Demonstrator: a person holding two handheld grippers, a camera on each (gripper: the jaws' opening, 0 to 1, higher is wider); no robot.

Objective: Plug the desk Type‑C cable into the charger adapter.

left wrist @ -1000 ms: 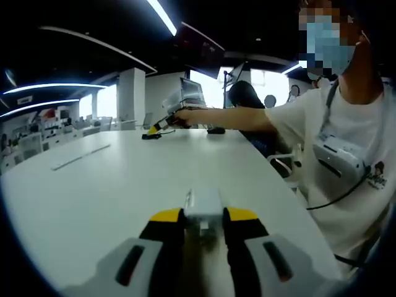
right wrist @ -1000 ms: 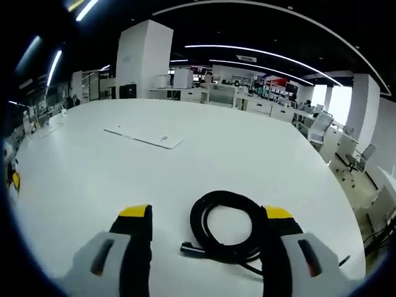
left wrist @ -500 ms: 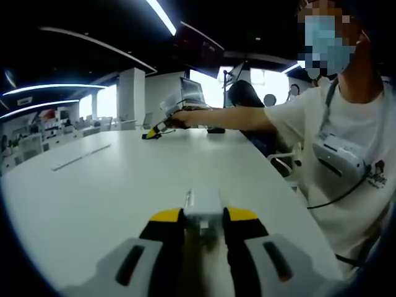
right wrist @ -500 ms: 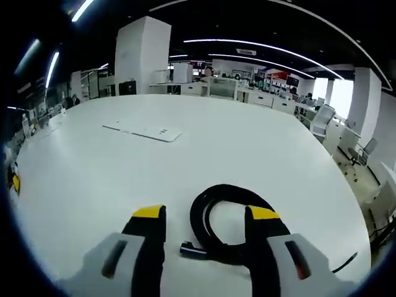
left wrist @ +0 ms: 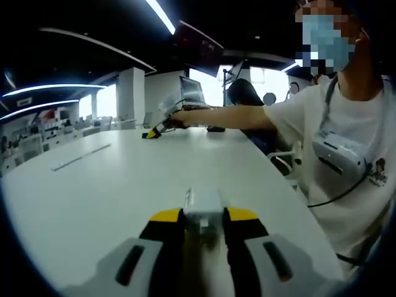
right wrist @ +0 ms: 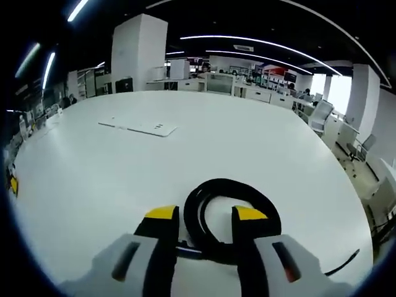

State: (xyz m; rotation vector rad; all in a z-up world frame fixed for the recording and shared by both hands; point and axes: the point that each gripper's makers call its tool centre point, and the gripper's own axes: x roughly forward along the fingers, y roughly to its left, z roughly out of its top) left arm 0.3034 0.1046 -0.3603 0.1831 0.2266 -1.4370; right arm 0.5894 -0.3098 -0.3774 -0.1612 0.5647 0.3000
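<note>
- White, smooth bench (left wrist: 105,185) carries everything in both views.
- Left gripper (left wrist: 203,215), yellow-tipped w/ grey bodies, rises from 6 o'clock in left gripper view; fingers (left wrist: 166,216) clenched on small white boxy charger adapter (left wrist: 204,205), which sits pinched between the tips, low over the bench.
- Same view, 12 o'clock, far end of bench: right gripper (left wrist: 156,128) seen small, held by a person's hand (left wrist: 181,116), arm stretched out from person in white T-shirt (left wrist: 346,154) at 3 o'clock. White/grey device (left wrist: 337,158) hangs at person's chest on a strap.
- Thin flat white strip (left wrist: 80,156) lies on bench at 10 o'clock, well apart from adapter.
- Right gripper view: right gripper (right wrist: 205,215) comes up from 6 o'clock, yellow tips; fingers (right wrist: 162,213) partly closed, narrow gap, around near side of coiled black Type-C cable (right wrist: 230,210). Can't tell if pads actually touch the cable.
- Coil lies flat on bench, just past centre toward 6 o'clock; its loop spreads out to 3 o'clock side of the right finger. Dark plug end (right wrist: 189,251) sticks out low between the fingers, near 6 o'clock.
- Loose thin black cable tail (right wrist: 343,262) trails on bench at 4 o'clock.
- Flat white panel (right wrist: 137,127) rests on bench at 11 o'clock, well apart from coil.
- Bkgd: open office, white pillar (right wrist: 137,52), desks, ceiling light strips.
</note>
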